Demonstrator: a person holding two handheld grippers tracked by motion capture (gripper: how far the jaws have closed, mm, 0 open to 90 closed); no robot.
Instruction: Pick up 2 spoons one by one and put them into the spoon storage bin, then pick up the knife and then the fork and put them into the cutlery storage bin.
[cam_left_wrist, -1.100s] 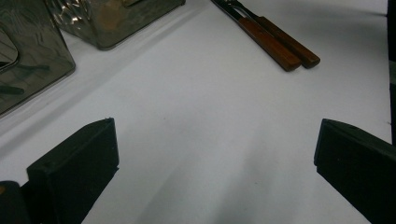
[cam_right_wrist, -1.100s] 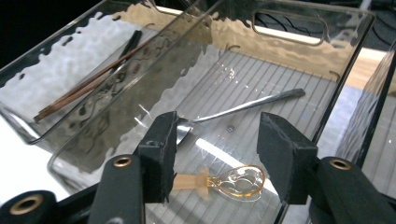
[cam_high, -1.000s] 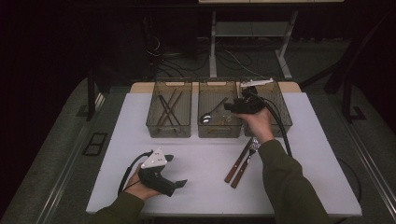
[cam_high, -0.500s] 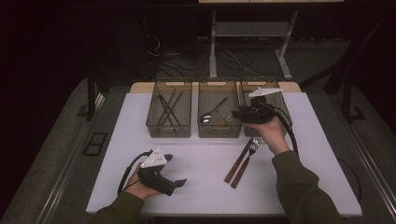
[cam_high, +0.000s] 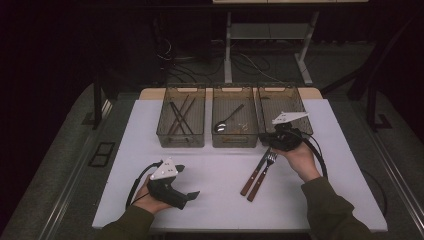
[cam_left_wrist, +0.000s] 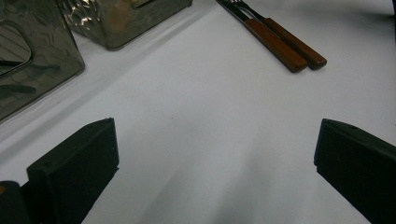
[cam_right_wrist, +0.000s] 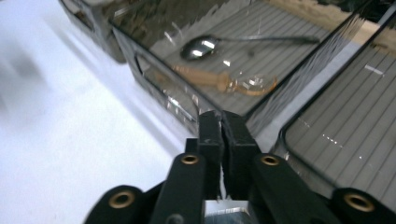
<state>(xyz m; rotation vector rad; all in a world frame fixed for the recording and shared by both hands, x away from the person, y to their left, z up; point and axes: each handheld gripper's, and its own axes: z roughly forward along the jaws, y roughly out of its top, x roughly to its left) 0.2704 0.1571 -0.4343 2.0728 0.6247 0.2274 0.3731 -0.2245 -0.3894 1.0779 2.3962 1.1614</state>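
Note:
A fork and a knife with brown wooden handles lie side by side on the white table, in front of the bins. My right gripper hovers just past the fork's head, at the front corner between the middle bin and the right bin. Its jaws have just been closing and now stand shut with nothing between them. My left gripper rests low at the near left of the table, open over bare tabletop.
Three clear bins stand in a row at the back. The left bin holds several dark sticks. The middle bin holds a spoon and a small amber utensil. The right bin has a bare ribbed floor.
My right gripper has come back from over the bins toward the near side and to the right, a little lower, and its jaws have shut. The left gripper has stayed put.

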